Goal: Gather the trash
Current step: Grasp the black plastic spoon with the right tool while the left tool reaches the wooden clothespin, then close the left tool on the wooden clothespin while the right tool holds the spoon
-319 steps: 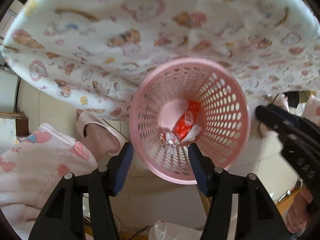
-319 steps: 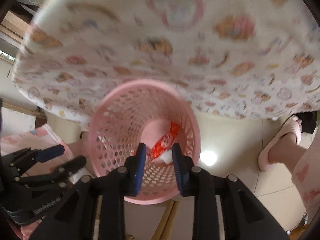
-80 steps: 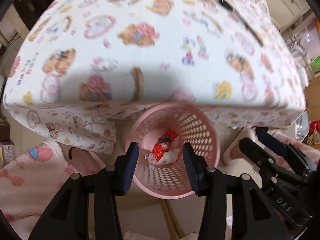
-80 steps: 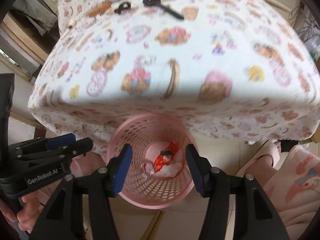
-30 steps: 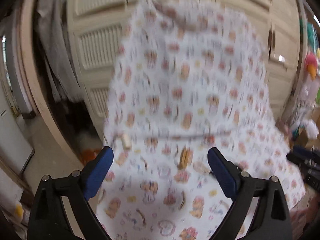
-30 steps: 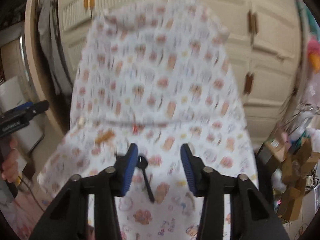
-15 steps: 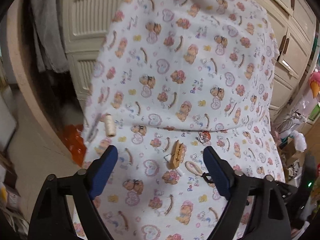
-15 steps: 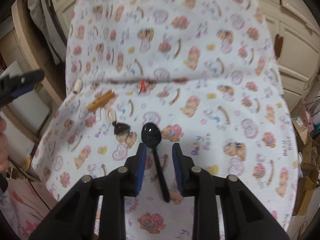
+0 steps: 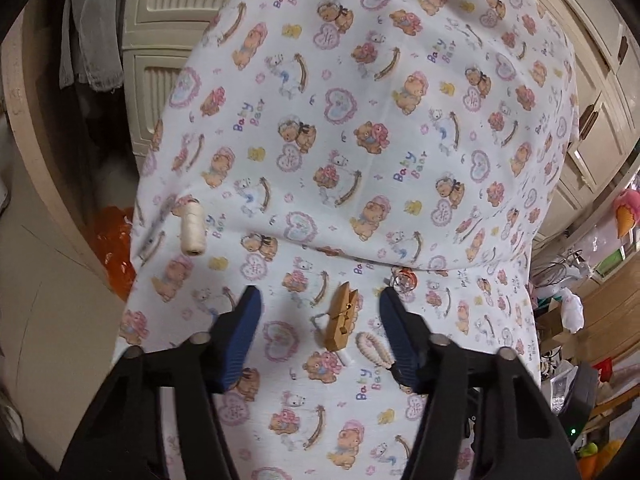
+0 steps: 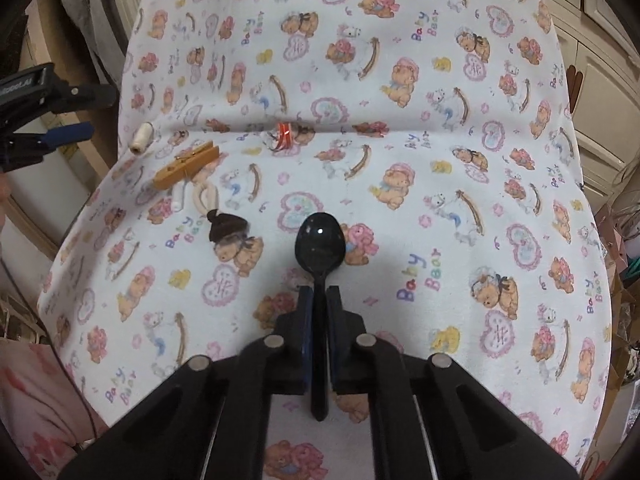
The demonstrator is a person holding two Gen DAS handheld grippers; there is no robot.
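Note:
A bear-print cloth (image 10: 400, 160) covers the seat on which the trash lies. In the right wrist view my right gripper (image 10: 320, 296) is shut on the handle of a black plastic spoon (image 10: 320, 246), whose bowl points away from me. A wooden clothespin (image 9: 340, 322) lies between the jaws of my left gripper (image 9: 320, 320). Those jaws are closing, and the pads are still apart from the clothespin. From the right wrist view the clothespin (image 10: 186, 164) shows at the far left, with the left gripper (image 10: 48, 116) beside the seat's edge.
A cream thread spool (image 9: 192, 228), a braided cream loop (image 9: 374, 350) and a red wire scrap (image 9: 404, 278) lie near the clothespin. A dark brown lump (image 10: 226, 226) sits left of the spoon. Cabinet doors (image 9: 160, 40) stand behind, and clutter (image 9: 580, 308) is at the right.
Both grippers have come down toward the cloth. The right jaws have shut on the spoon's handle. The left jaws have narrowed around the clothespin.

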